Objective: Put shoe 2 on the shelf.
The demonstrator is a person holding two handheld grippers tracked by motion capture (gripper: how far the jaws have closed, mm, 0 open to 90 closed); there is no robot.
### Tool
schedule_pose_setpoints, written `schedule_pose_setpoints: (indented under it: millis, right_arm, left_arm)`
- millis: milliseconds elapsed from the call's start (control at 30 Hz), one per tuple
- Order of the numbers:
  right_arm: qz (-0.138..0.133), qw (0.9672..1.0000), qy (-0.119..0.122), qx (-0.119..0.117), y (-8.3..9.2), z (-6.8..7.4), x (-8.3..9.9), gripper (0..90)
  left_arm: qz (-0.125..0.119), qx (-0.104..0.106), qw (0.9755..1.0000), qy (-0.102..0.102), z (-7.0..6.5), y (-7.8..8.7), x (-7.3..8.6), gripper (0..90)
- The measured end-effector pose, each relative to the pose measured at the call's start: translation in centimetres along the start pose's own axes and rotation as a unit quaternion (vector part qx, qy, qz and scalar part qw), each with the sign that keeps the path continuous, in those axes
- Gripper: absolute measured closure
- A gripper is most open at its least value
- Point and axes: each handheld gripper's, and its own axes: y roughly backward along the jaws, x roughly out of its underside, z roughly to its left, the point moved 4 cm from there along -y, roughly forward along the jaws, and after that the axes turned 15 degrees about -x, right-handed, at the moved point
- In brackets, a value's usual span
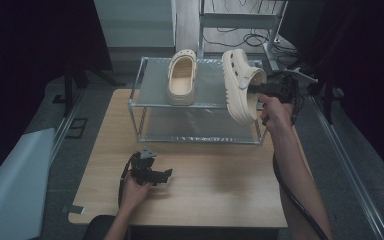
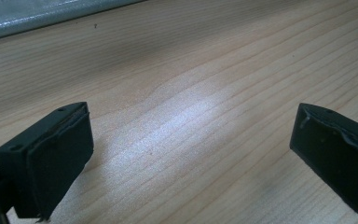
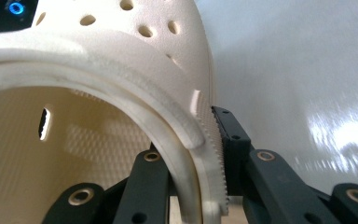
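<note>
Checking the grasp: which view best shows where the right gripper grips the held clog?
The right gripper view: its jaws pinch the side wall of the cream clog at the opening rim, one inside, one outside. The high view shows the whole clog tilted in the right gripper beside the rack, contact small. The left gripper view shows bare tabletop.

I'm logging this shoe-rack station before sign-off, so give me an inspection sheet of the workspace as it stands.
Surface: wooden table, bare in front of the rack.
Job's things: metal rack at the table's far side; one cream clog flat on its top shelf; second clog held on its side at the rack's right end.
Clutter: nothing seen.
Grippers: right gripper clamped on the held clog's side wall; left gripper open, low over the table.
Cables: black cable trailing along the right forearm; more on the floor behind.
Surroundings: dark curtains on both sides, grey floor.
</note>
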Motion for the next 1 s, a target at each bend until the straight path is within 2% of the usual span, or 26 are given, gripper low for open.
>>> schedule_pose_setpoints:
  millis: [333, 600, 767, 933, 1000]
  right_arm:
    - [-0.023, 0.9993, 0.0, 0.029, -3.3, 0.7, -1.6, 75.8]
    - [-0.037, 0.9972, -0.001, 0.065, -6.1, 0.1, -2.4, 75.4]
    - [-0.048, 0.9961, -0.007, 0.074, -7.5, -0.3, -2.7, 74.7]
    - [-0.056, 0.9954, -0.008, 0.078, -8.8, -0.2, -2.7, 68.4]
    - [-0.06, 0.9946, 0.001, 0.084, -9.3, 0.2, -2.7, 65.2]
  left_arm:
    - [-0.007, 0.017, 0.9998, 0.007, -0.1, 0.2, -0.2, 0.0]
    - [-0.01, 0.021, 0.9996, 0.014, 0.1, 0.3, -0.2, 0.0]
    - [-0.01, 0.021, 0.9996, 0.014, 0.1, 0.3, -0.2, 0.0]
    - [-0.01, 0.023, 0.9996, 0.014, 0.0, 0.3, -0.2, 0.0]
    - [-0.01, 0.023, 0.9996, 0.015, 0.0, 0.3, -0.2, 0.0]
